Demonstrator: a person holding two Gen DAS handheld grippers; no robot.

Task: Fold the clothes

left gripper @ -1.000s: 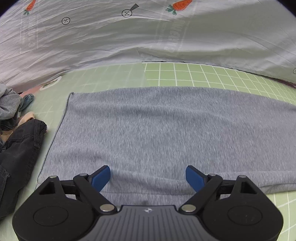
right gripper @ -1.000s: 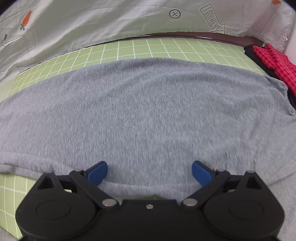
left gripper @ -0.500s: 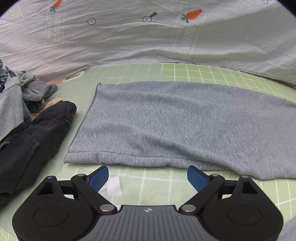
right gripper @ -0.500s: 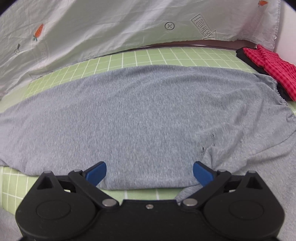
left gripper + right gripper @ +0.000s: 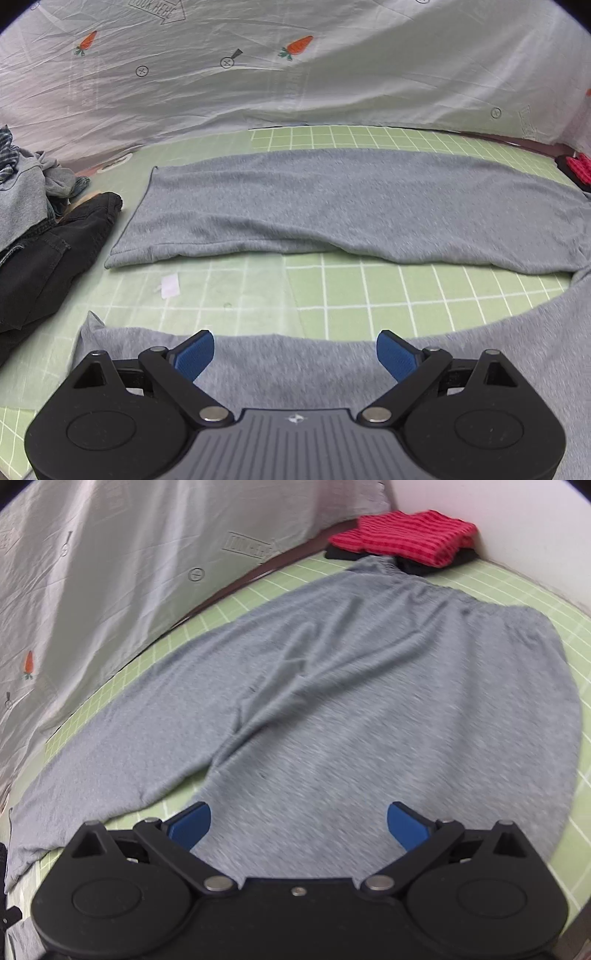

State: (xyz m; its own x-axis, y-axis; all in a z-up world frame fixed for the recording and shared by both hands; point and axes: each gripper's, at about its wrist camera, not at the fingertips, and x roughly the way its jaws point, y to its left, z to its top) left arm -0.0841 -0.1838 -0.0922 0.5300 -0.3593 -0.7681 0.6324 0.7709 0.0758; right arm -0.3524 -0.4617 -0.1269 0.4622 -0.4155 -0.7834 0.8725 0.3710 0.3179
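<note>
A pale sheet printed with carrots (image 5: 295, 74) hangs along the far edge of the bench and hides whatever lies behind it. The bench is covered by a green grid mat (image 5: 369, 291), and most of that mat is taken up by the grey sweatpants (image 5: 369, 701), spread flat: the waistband lies toward the far right corner, one leg runs along the far edge toward the left end, and the other runs along the near edge, its lower part cut off under both tools. The right wrist view is smeared, so seams and small marks on the fabric are hard to make out. At the left end a heap of dark and grey clothes (image 5: 40, 236) is cut off by the frame, close to the far leg's cuff but apart from it. In the far right corner a folded red striped garment (image 5: 406, 535) rests on something dark, touching or just beside the waistband. The left gripper (image 5: 295, 354) hovers over the near leg with its fingers spread wide, pinching nothing. The right gripper (image 5: 299, 825) sits over the seat area, fingers likewise spread and empty. A small white scrap (image 5: 170, 286) lies on the mat between the legs.
</note>
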